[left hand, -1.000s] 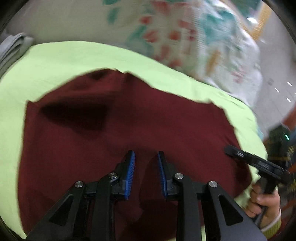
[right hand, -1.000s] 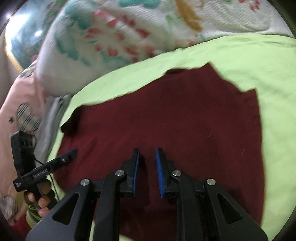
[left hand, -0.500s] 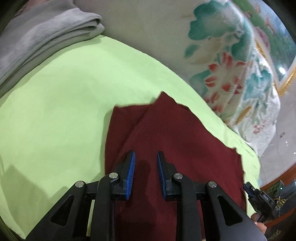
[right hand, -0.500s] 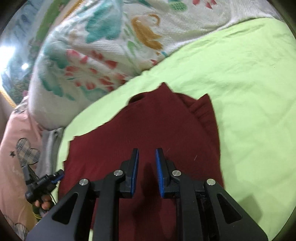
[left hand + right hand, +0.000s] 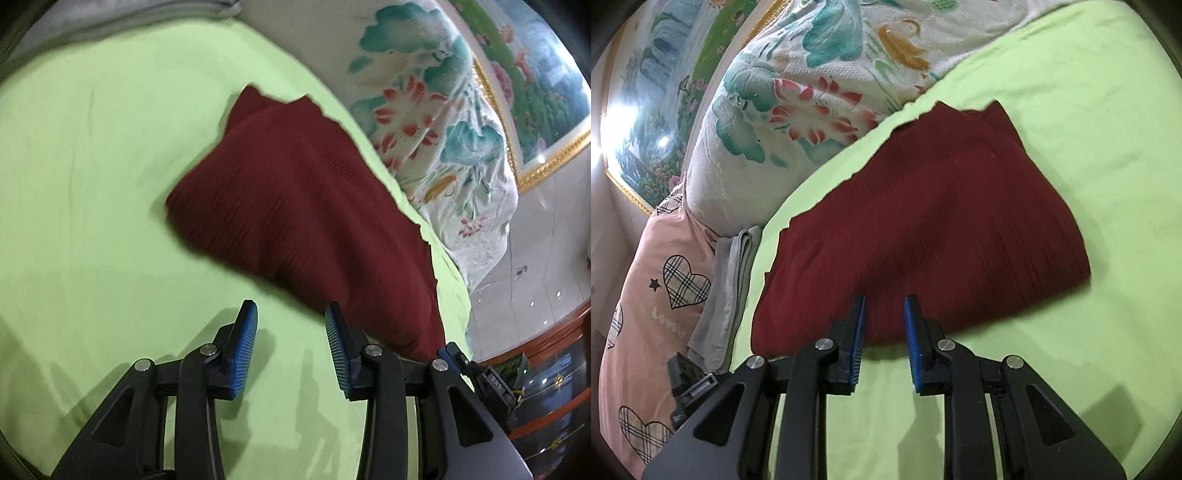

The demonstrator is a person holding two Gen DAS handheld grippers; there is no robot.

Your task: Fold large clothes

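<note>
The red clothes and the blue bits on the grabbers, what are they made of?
The red garment looks like soft knitted fabric, matte, maybe wool or cotton: fine ribs run along it and its folded edge sags. The blue pads on the left gripper look like rubber or plastic, dull, with tiny ridges across them. That gripper's jaws are opening with nothing between them.

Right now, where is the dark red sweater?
The dark red sweater lies folded on the green sheet, just ahead of both hand-held grippers, beside the floral blanket.
</note>
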